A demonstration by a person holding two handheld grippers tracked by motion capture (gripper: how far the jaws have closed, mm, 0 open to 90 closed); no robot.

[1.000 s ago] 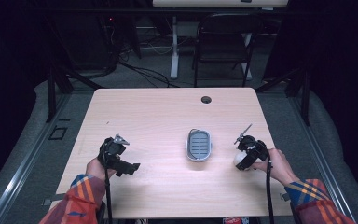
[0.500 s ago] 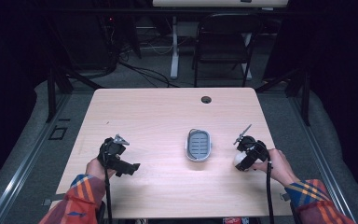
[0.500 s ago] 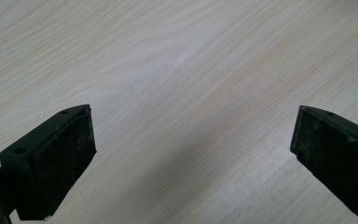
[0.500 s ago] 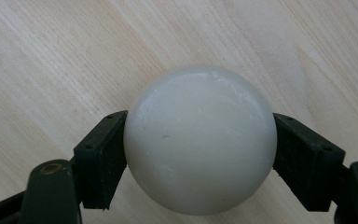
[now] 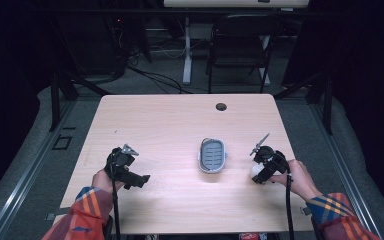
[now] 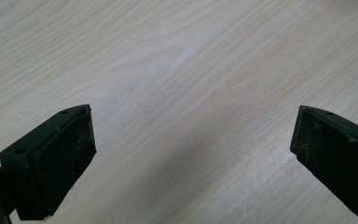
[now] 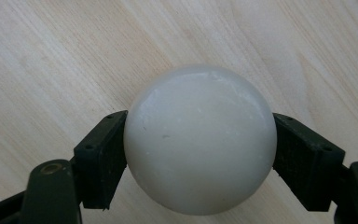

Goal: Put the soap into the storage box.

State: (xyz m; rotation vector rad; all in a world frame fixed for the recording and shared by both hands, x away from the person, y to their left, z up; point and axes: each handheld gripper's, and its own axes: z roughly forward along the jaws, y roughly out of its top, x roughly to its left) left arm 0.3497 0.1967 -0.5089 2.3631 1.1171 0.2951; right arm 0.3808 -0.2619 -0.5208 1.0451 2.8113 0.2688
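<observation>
The right tool (image 7: pixel 200 154) pinches a smooth, hard-looking, likely slippery white ball (image 7: pixel 200 140) across its widest part, while the left tool (image 6: pixel 191 154) gapes empty.

Both sleeves (image 5: pixel 87 212) are plaid flannel in orange-red with blue and yellow stripes, reaching to the wrists. The left tool (image 5: pixel 142 178) is matte black, with a small grey 3-cornered plate on top and a black cable trailing back along the forearm. The right tool (image 5: pixel 256 172) is also black, with a thin grey plate standing up from it and its own black cable. Each tool carries 2 blocky black jaws with scuffed flat pads (image 6: pixel 65 161) and small round screw holes.
</observation>
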